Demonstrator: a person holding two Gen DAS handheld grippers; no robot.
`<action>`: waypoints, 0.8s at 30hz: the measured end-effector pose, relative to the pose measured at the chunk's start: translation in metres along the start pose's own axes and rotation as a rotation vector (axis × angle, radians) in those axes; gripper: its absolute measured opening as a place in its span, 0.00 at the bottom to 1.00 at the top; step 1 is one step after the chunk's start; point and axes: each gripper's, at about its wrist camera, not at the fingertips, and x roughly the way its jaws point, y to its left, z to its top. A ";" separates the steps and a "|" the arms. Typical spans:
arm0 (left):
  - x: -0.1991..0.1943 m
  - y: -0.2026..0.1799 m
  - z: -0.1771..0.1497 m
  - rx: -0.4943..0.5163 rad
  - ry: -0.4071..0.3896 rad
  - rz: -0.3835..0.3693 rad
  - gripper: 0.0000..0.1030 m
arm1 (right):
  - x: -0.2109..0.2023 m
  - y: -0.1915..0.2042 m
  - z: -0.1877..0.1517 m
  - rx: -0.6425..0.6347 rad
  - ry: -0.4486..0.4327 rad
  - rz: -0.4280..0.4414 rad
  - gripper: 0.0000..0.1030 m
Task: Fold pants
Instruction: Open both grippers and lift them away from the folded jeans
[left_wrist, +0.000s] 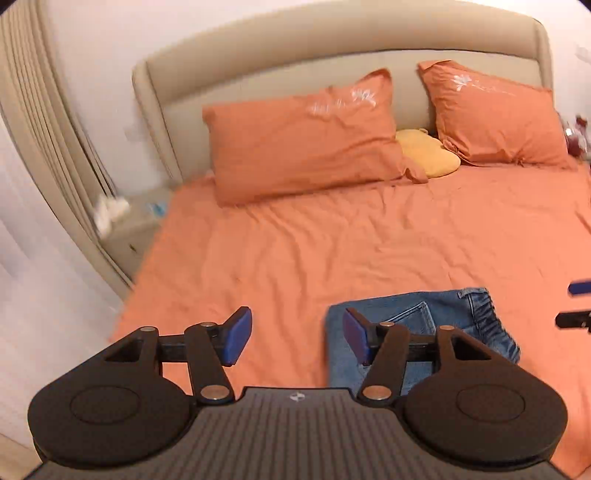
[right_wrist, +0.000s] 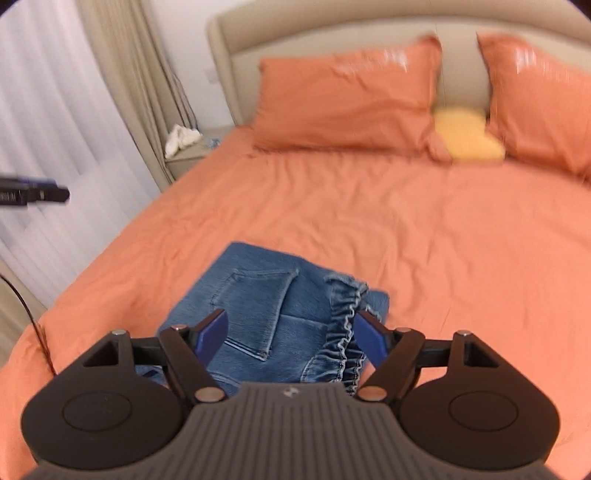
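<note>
Blue denim pants (right_wrist: 273, 310) lie folded into a compact stack on the orange bed sheet (right_wrist: 443, 236), back pocket up, elastic waistband at the right side. In the left wrist view the pants (left_wrist: 436, 314) sit at the lower right. My left gripper (left_wrist: 297, 338) is open and empty, held above the sheet just left of the pants. My right gripper (right_wrist: 290, 338) is open and empty, hovering over the near part of the pants. Its tips (left_wrist: 576, 302) show at the right edge of the left wrist view. The left gripper's tip (right_wrist: 33, 192) shows at the left edge of the right wrist view.
Two orange pillows (left_wrist: 306, 136) (left_wrist: 495, 114) and a yellow cushion (left_wrist: 430, 153) lean on the beige headboard (left_wrist: 280, 59). A nightstand (left_wrist: 129, 229) with a white cloth stands left of the bed, beside curtains (right_wrist: 55, 129).
</note>
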 end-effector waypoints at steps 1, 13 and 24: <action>-0.016 -0.005 -0.002 0.028 -0.009 0.030 0.67 | -0.012 0.006 -0.007 -0.015 -0.015 -0.006 0.74; -0.118 -0.064 -0.098 -0.015 -0.079 0.234 0.77 | -0.099 0.050 -0.104 -0.053 -0.143 -0.058 0.82; -0.092 -0.142 -0.177 -0.193 -0.100 0.143 0.79 | -0.132 0.072 -0.180 -0.038 -0.258 -0.176 0.90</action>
